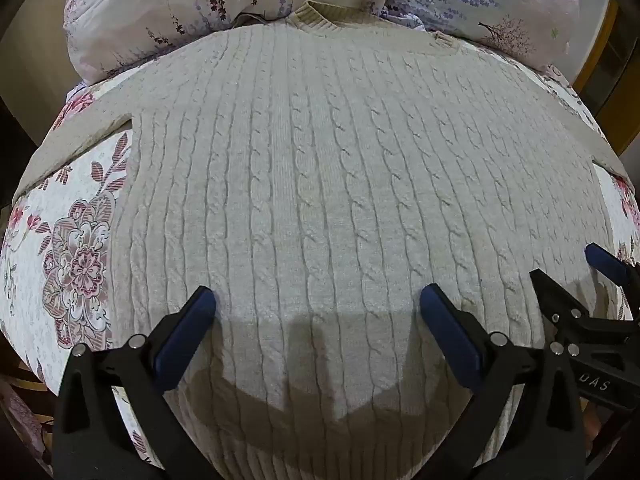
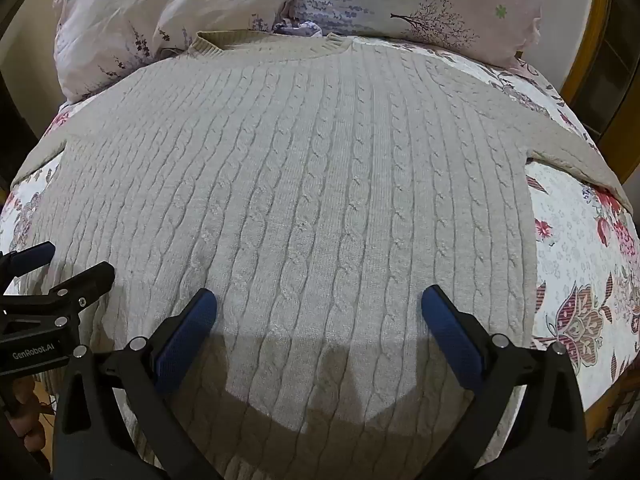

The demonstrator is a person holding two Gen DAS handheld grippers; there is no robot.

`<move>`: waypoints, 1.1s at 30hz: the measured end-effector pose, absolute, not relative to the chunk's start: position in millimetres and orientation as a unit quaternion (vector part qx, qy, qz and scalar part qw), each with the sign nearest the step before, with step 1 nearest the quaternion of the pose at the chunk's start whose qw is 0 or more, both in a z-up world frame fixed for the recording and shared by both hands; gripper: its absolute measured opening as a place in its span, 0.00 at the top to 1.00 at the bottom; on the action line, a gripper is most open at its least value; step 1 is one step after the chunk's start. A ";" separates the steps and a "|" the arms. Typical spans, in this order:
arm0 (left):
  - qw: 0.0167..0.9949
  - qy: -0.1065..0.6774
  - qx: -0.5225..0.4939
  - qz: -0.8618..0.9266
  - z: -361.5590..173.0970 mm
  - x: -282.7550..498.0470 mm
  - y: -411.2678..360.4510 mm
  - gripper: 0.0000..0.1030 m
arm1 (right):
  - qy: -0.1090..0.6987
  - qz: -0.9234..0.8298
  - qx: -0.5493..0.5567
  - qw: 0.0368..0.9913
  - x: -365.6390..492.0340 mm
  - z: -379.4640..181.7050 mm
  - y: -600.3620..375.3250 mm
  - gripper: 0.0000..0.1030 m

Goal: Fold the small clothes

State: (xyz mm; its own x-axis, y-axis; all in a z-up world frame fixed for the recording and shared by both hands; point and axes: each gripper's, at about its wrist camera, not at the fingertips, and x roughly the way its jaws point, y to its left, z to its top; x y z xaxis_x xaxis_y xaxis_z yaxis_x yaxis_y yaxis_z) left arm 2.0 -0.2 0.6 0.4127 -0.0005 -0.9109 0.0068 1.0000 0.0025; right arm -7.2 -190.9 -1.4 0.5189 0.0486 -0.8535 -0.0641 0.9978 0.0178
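Sweater, cream cable-knit wool, lies flat on the floral quilted bedspread, collar toward the pillows; with left gripper and right gripper both spread, empty, pinch the near hem corners evenly.

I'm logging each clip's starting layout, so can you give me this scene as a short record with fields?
garment: cream cable-knit sweater, spread flat, collar at far end
surface: floral quilt on a bed
behind: two pillows beyond the collar
sleeves: extend out to both sides
left gripper: open, above the sweater's near part, holding nothing
right gripper: open, above the sweater's near part, holding nothing
folding: not yet begun
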 end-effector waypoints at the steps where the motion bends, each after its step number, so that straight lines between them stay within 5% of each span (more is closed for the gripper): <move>1: 0.840 0.543 0.003 -0.002 1.0 3.7 -0.2 0.02 | 0.491 0.032 -0.009 0.871 -7.2 -1.5 -190.9 0.01; 33: 0.849 0.528 0.004 0.000 2.9 -0.8 -1.2 0.02 | 0.486 0.032 -0.009 0.873 -8.2 -0.5 -190.9 0.01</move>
State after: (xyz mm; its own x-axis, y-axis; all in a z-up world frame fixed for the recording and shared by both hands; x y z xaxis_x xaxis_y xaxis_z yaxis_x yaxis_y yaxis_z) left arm -0.8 -1.2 2.9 0.4415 0.0036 -0.8972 0.0040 1.0000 0.0060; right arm -8.2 -190.9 -0.5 0.5252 0.0466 -0.8497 -0.0644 0.9978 0.0148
